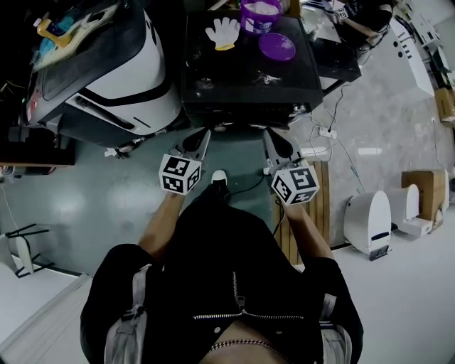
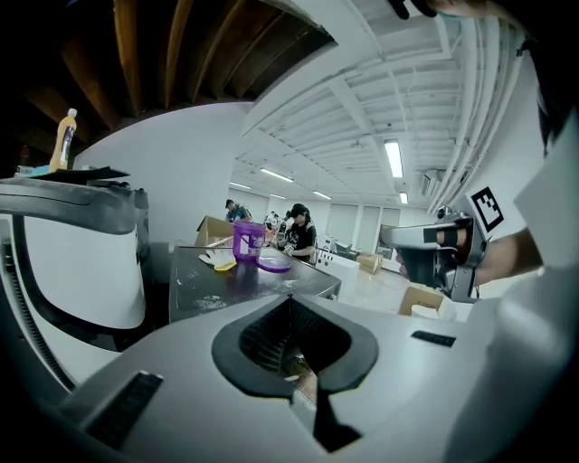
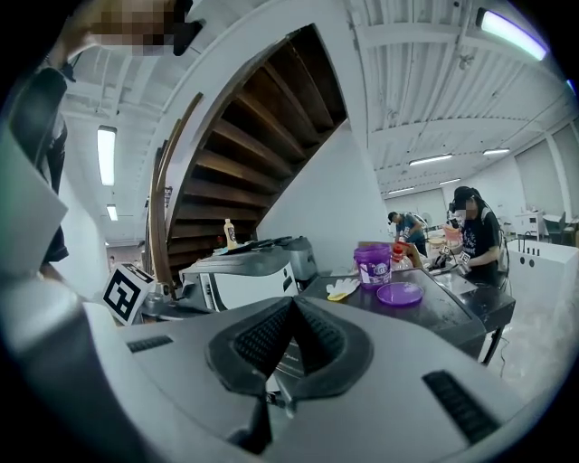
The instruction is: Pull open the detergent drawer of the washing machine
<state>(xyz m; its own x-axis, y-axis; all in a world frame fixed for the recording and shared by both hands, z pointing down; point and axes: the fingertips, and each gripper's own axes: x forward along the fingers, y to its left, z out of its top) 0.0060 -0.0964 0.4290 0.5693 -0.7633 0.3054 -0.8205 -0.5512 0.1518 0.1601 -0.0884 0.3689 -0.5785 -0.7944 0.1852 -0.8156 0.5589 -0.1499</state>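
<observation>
The washing machine (image 1: 249, 85) is a black box straight ahead of me; from above I see its dark top, not its drawer. On that top lie a white glove (image 1: 223, 32), a purple bucket (image 1: 260, 14) and a purple lid (image 1: 276, 46). My left gripper (image 1: 206, 132) and right gripper (image 1: 269, 132) hang side by side just short of the machine's front edge, both shut with nothing between the pads. The left gripper view has its closed tips (image 2: 289, 297) aimed at the machine's top (image 2: 235, 280). The right gripper view shows closed tips (image 3: 294, 300) and the same top (image 3: 425, 312).
A white and black appliance (image 1: 114, 71) with a tilted dark lid stands left of the washing machine. Cables (image 1: 334, 135) trail on the floor at the right, beside a wooden pallet (image 1: 320, 206), white units (image 1: 370, 220) and a cardboard box (image 1: 419, 188). People work at the far benches (image 3: 470, 226).
</observation>
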